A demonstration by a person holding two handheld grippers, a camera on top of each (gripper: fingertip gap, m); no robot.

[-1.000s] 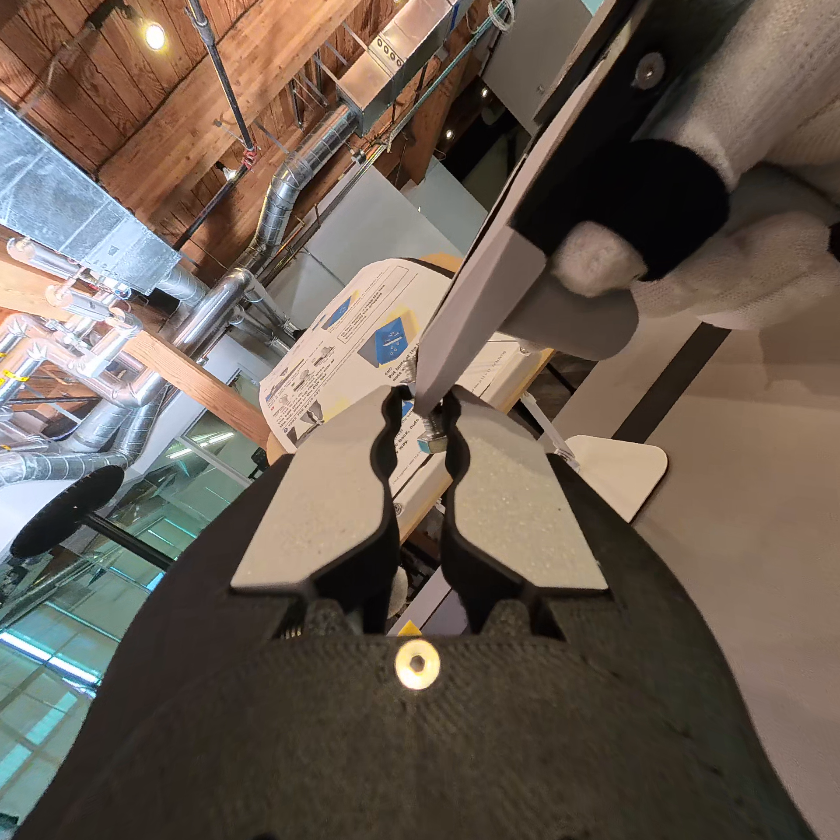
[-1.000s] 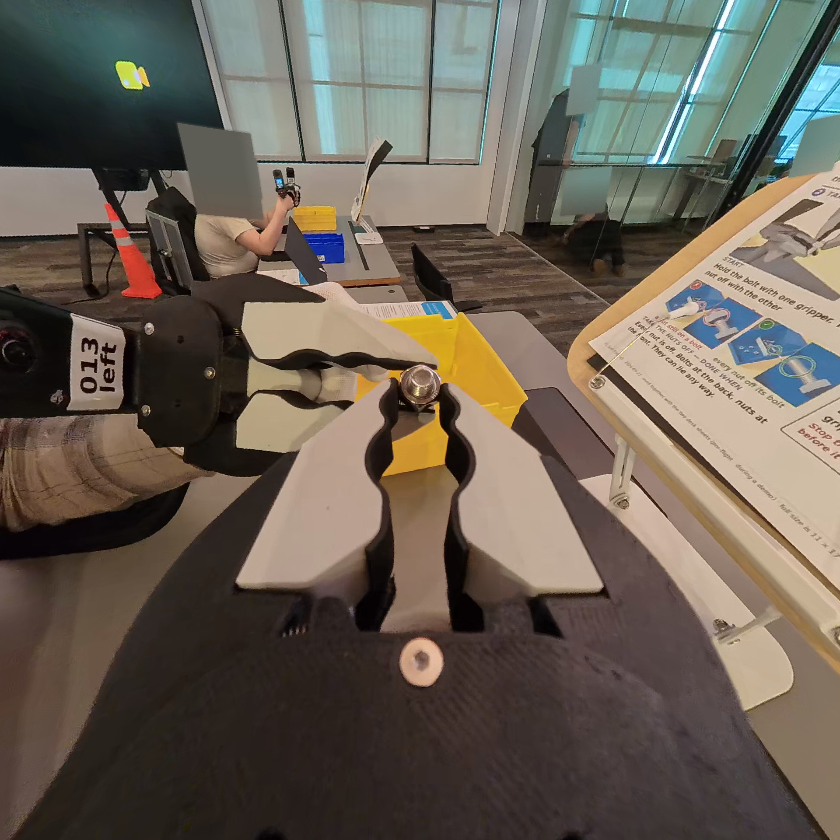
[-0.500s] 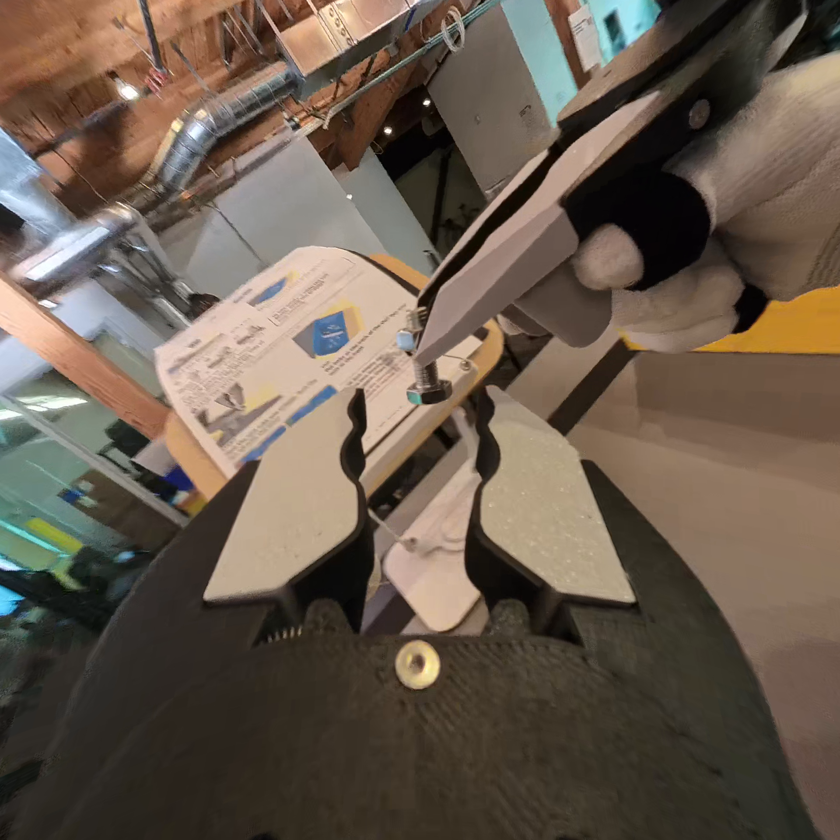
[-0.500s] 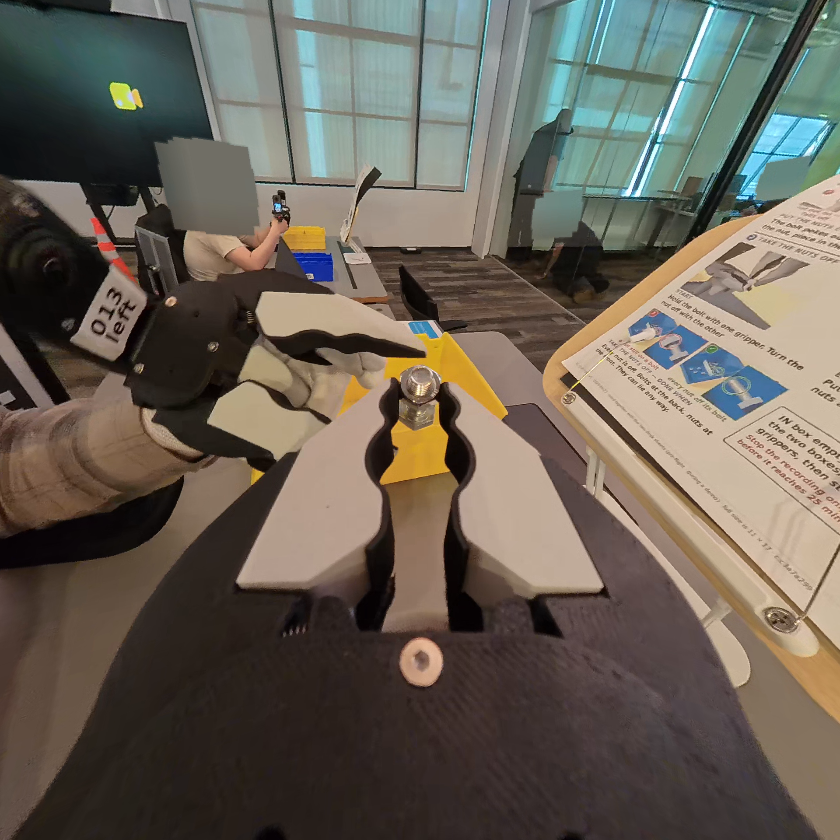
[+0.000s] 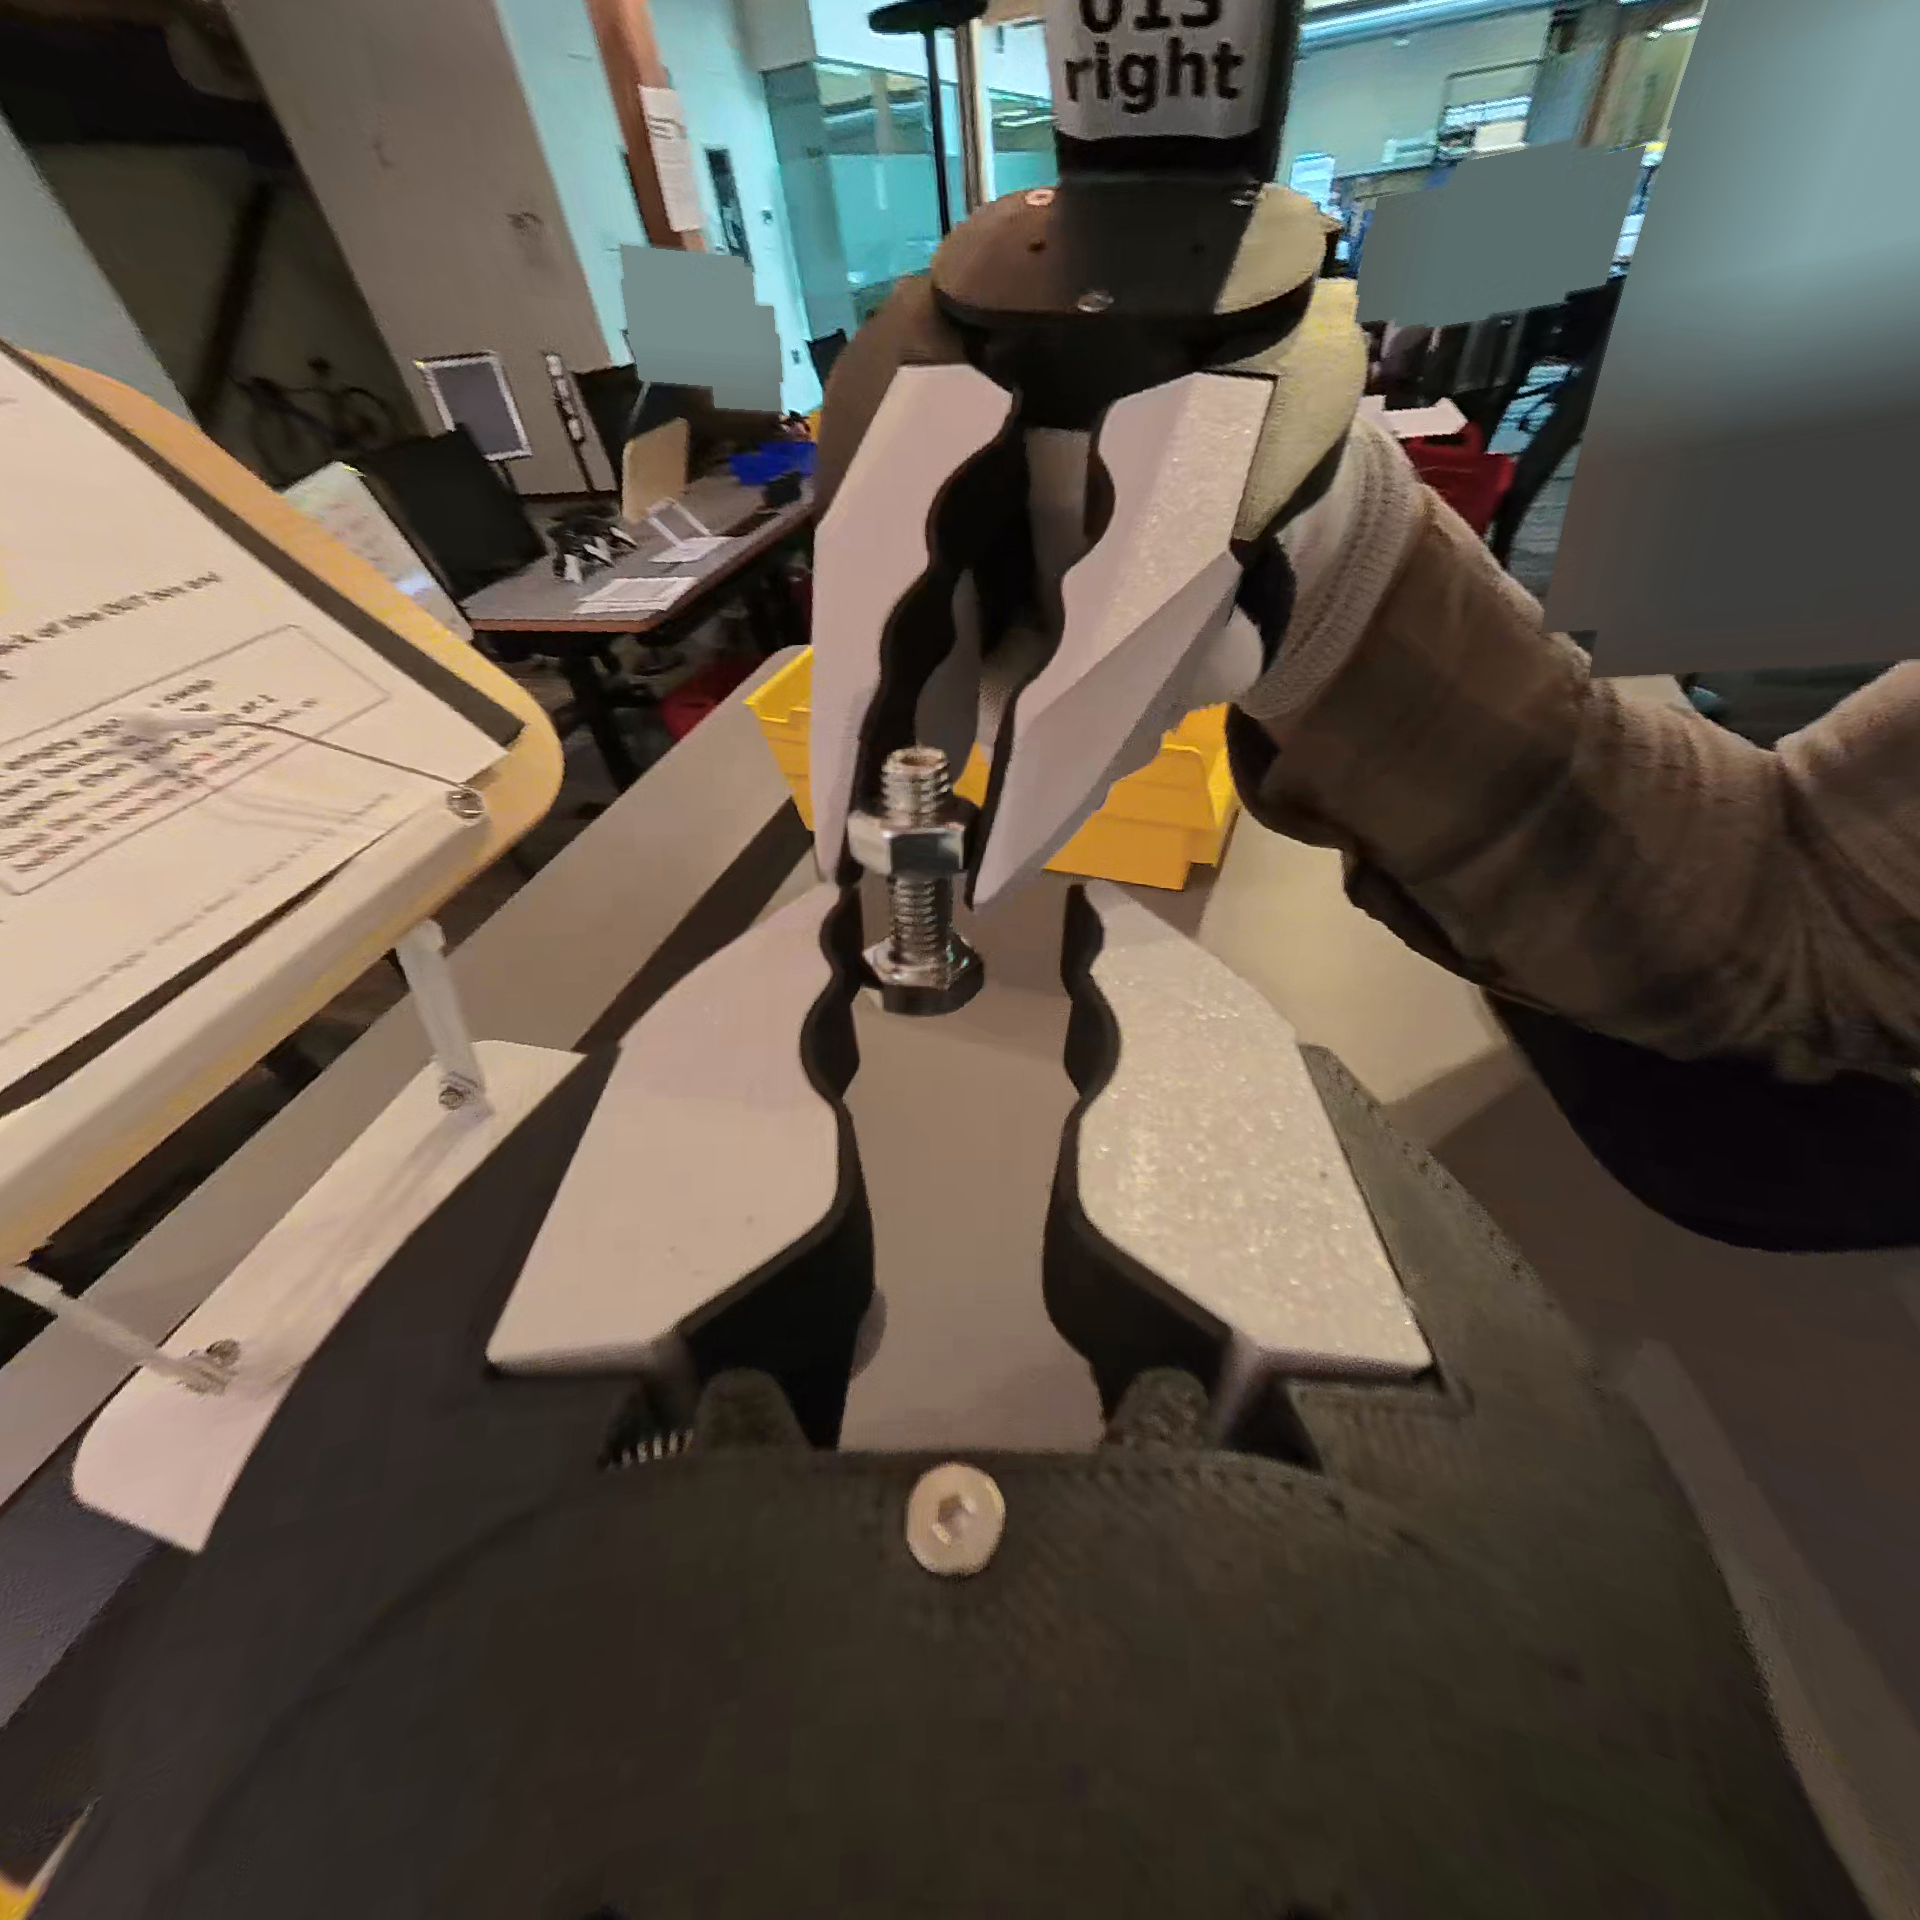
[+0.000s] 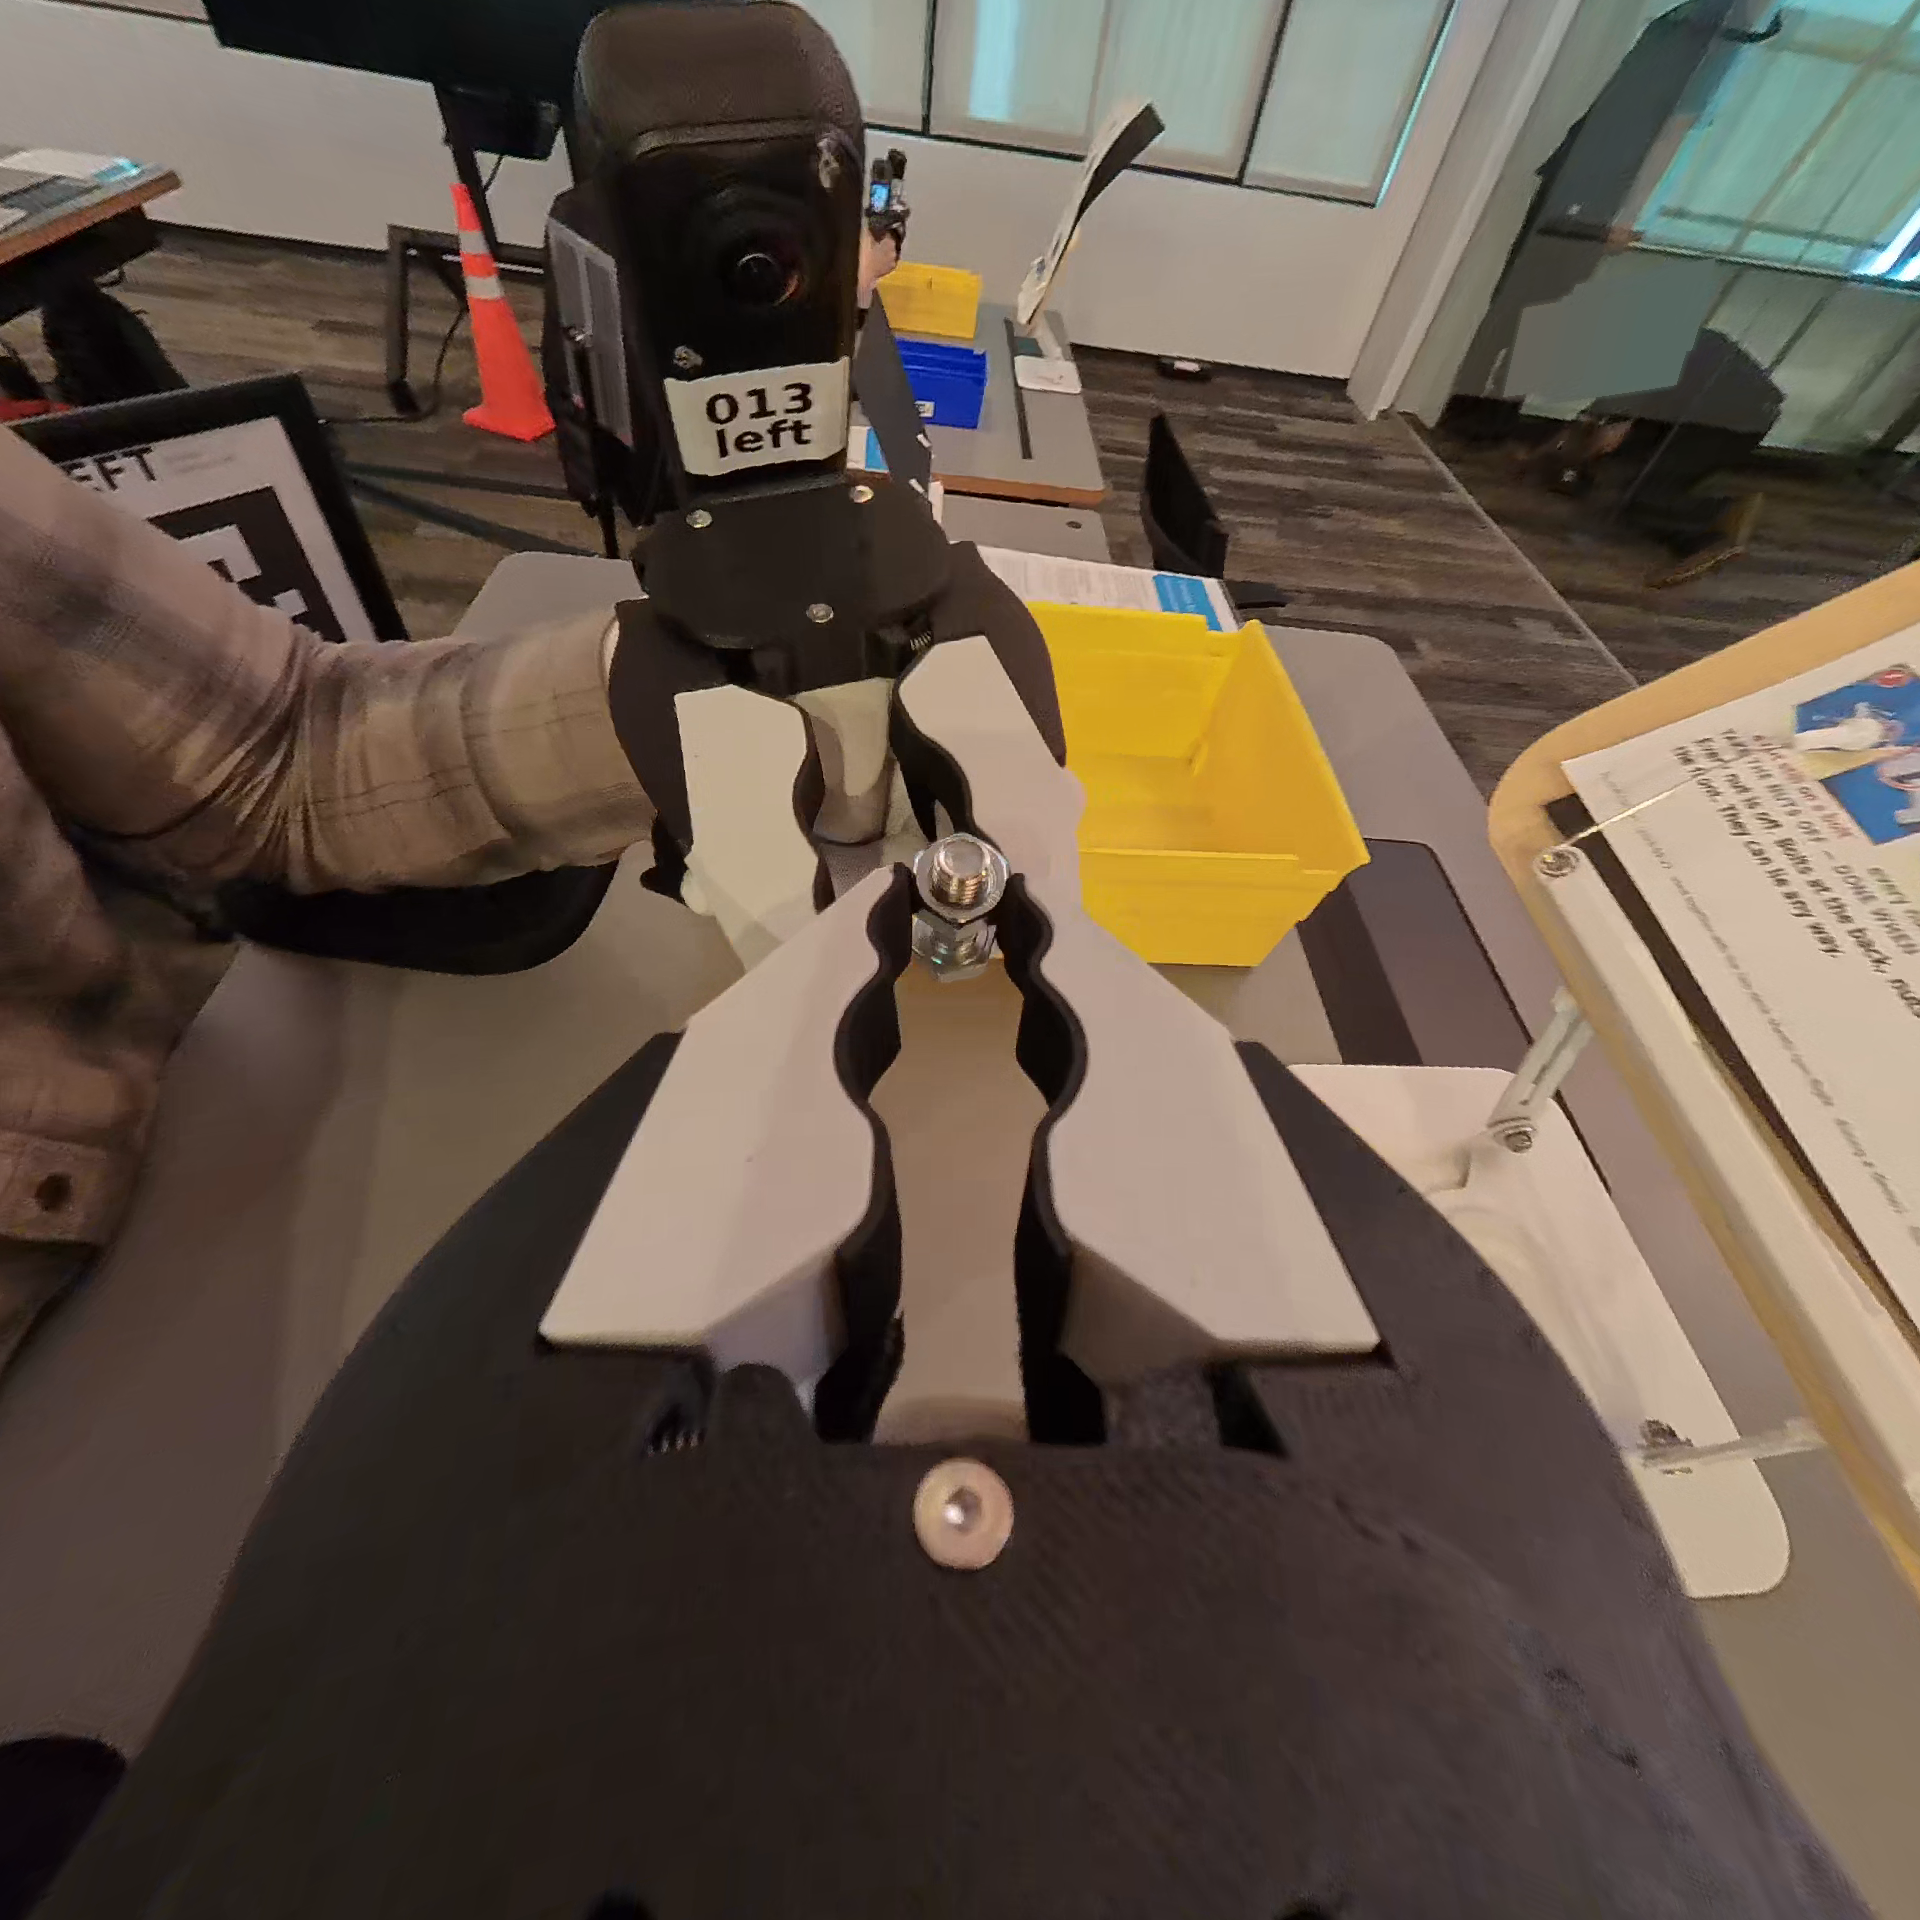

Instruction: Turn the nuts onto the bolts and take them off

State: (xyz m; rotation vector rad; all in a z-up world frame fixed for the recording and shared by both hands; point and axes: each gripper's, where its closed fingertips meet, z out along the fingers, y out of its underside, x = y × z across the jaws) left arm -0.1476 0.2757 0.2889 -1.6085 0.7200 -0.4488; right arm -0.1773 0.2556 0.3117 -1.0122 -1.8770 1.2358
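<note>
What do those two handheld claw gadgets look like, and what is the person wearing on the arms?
Each gripper, left and right, has a textured black body, two pale grey wedge-shaped fingers with wavy black inner pads, a silver screw at the base, a black camera above and a white printed label. The hands wear white knit gloves; the sleeves are beige-grey plaid.

both grippers (image 5: pixel 951 920) (image 6: pixel 951 914) have black textured bodies and pale grey wavy-edged fingers. white gloves, plaid sleeves (image 6: pixel 260 748)
</note>
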